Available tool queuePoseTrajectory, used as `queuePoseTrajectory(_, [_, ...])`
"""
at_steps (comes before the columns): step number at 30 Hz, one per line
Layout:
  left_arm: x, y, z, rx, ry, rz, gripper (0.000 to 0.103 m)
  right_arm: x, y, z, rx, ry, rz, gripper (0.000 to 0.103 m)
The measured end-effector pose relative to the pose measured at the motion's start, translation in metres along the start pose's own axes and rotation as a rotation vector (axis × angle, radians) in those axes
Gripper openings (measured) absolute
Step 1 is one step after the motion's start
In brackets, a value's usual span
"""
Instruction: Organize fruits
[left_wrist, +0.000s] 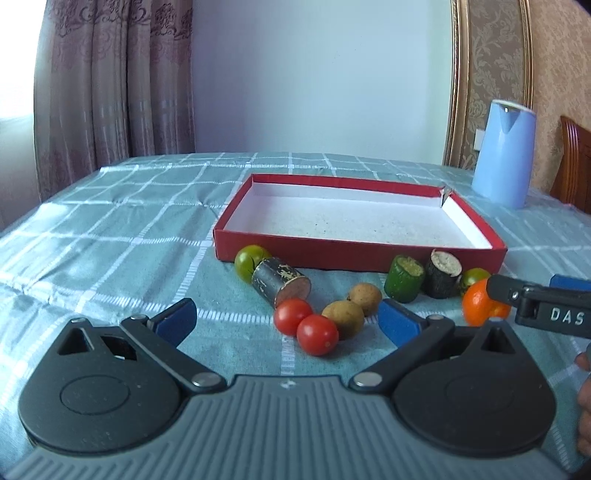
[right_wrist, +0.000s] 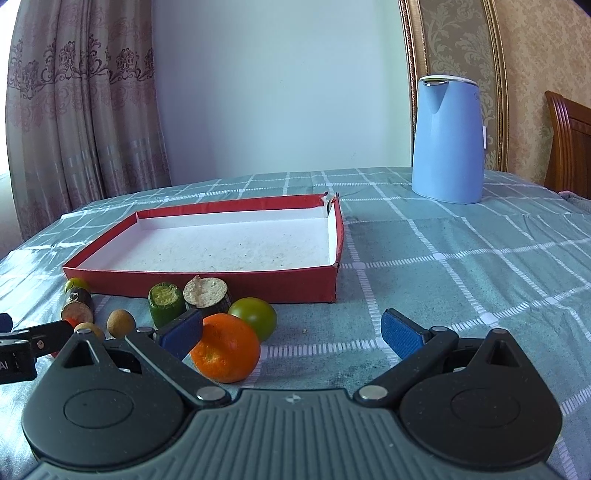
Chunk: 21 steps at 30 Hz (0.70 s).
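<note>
Two red cherry tomatoes (left_wrist: 306, 325) touching each other dead centre in the left wrist view, between the spread blue pads of the left gripper (left_wrist: 288, 323), grasping nothing. Two brown longans (left_wrist: 354, 308) just at 2 o'clock of the tomatoes, also touching. Dark cylinder piece (left_wrist: 280, 286) lying tipped at 11 o'clock, leaning against a green tomato (left_wrist: 250, 260) by the front wall of the red box (left_wrist: 362, 254). Green cut piece (left_wrist: 404, 278) and dark cut piece (left_wrist: 443, 273) upright at 1 o'clock, just before that wall. Orange (left_wrist: 482, 304) at 3 o'clock, with the right gripper's black finger across its upper right; a second green tomato (left_wrist: 472, 277) half hidden behind it. Blue kettle (left_wrist: 504, 151) far at 2 o'clock on the checked tablecloth (left_wrist: 110, 229).

Then the right wrist view: right gripper (right_wrist: 291, 330) wide apart, holding nothing, its left pad (right_wrist: 181, 330) seemingly touching the orange (right_wrist: 227, 347), though contact hard to confirm. Green tomato (right_wrist: 255, 317) just behind the orange at 1 o'clock. Cut pieces (right_wrist: 166, 302) at 11 o'clock against the red box (right_wrist: 221, 286), white inside. Kettle (right_wrist: 447, 140) at 1 o'clock, well apart
</note>
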<state>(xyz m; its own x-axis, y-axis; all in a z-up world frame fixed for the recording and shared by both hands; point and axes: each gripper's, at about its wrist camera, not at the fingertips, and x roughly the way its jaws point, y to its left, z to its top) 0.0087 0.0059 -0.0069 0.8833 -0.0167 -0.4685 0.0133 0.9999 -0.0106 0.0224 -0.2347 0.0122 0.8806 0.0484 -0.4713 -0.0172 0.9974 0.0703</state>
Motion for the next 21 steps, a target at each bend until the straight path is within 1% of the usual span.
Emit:
queuePoseTrajectory(6, [-0.0014,-0.0045,-0.0004,0.011,0.007,-0.015,0.103,0.0001,0.0021,-0.0004,-0.015,0.004,0.009,0.103])
queuePoseTrajectory(10, [-0.0021,-0.0077,-0.0037,0.033,0.008,-0.004,0.103,0.0004,0.0025,-0.0004,-0.017,0.005,0.010,0.103])
queuePoseTrajectory(16, [0.0002,-0.0060,-0.0045,0.024,0.022,-0.014,0.103,0.0005,0.0029,-0.0003,-0.020,0.008,0.011,0.103])
queuePoseTrajectory(21, [-0.0028,-0.0064,-0.0046,0.034,0.011,-0.002,0.103,-0.0001,0.0037,-0.0006,-0.022,0.006,0.009,0.103])
